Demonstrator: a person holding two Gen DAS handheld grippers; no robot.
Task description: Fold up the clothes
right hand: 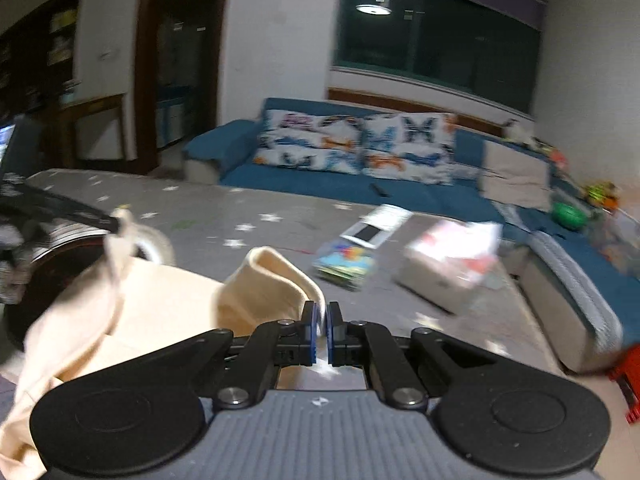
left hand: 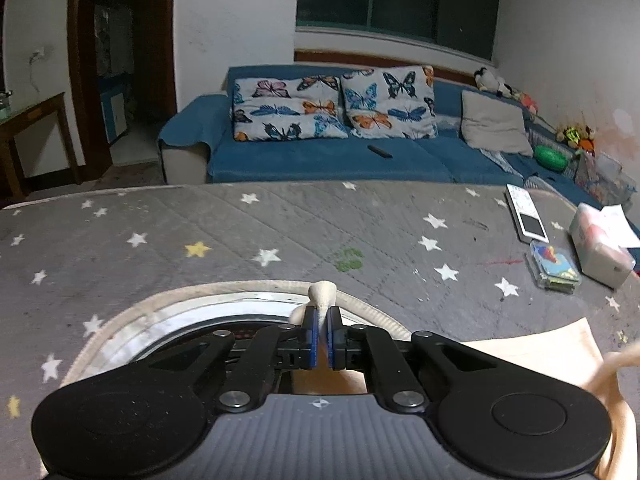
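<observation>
A cream garment (right hand: 152,312) lies on the grey star-patterned table cover (left hand: 280,232). My left gripper (left hand: 322,320) is shut on a bunched bit of the cream garment (left hand: 322,294), which pokes out between the pads. More of the garment shows at the lower right of the left wrist view (left hand: 552,344). My right gripper (right hand: 321,322) is shut on a ribbed edge of the garment (right hand: 272,280), held up off the cover. The left gripper shows at the left of the right wrist view (right hand: 116,222), holding another part of the cloth up.
On the cover's right side lie a white tablet-like device (left hand: 526,212), a clear box of coloured things (left hand: 554,266) and a tissue pack (left hand: 600,240). A blue sofa (left hand: 320,156) with butterfly cushions stands behind. A round dark object (left hand: 224,316) lies under the left gripper.
</observation>
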